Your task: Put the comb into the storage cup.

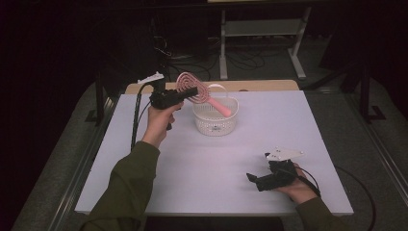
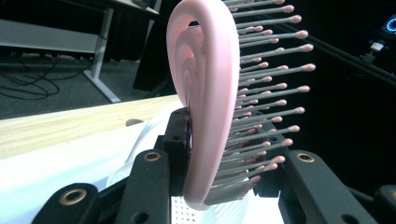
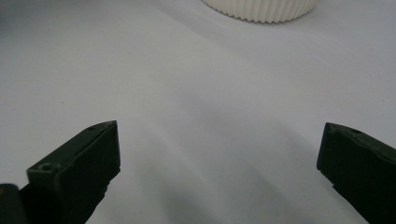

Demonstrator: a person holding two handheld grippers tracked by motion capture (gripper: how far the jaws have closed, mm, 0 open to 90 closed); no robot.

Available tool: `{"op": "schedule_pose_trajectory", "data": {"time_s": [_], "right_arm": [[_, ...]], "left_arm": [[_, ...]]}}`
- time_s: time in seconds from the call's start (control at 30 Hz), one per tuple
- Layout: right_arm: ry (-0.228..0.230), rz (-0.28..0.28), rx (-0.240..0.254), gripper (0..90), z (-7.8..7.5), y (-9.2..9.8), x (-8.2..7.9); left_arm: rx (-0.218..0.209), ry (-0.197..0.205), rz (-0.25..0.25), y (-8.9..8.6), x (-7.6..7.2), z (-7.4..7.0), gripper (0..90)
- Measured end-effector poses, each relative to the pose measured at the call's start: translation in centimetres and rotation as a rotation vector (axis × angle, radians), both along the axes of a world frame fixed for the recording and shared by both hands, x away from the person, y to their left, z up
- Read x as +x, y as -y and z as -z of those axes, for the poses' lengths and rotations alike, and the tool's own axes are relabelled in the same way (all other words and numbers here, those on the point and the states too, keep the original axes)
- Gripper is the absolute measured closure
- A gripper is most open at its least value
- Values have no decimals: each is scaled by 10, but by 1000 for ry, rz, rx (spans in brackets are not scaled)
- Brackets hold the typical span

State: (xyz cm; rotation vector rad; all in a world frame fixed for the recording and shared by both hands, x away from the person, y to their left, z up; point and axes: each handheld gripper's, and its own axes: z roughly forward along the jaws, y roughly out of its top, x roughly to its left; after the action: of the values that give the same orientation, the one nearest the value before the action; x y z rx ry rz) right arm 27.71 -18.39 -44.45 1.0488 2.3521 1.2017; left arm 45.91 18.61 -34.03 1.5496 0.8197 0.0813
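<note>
Partly hidden hairbrush [image 2: 210, 93] in left tongs [image 2: 219, 163]

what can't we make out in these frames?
- Inside of the basket: high view, too small; the pink brush handle crosses its mouth.
- Brush handle: left gripper view, hidden below the left tongs.
- Basket: right gripper view, cut off by the top edge.

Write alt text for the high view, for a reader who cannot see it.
The left hand-held gripper holds a pink hairbrush by its head, handle dipping into a white basket on a white table. The right hand-held gripper rests open near the table's front.
</note>
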Motion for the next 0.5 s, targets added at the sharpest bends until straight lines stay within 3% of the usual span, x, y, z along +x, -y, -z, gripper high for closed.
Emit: {"op": "schedule_pose_trajectory", "data": {"time_s": [0.5], "right_arm": [[2, 1, 4, 0, -1, 1, 0]], "left_arm": [[22, -31, -9, 10, 5, 18, 654]]}}
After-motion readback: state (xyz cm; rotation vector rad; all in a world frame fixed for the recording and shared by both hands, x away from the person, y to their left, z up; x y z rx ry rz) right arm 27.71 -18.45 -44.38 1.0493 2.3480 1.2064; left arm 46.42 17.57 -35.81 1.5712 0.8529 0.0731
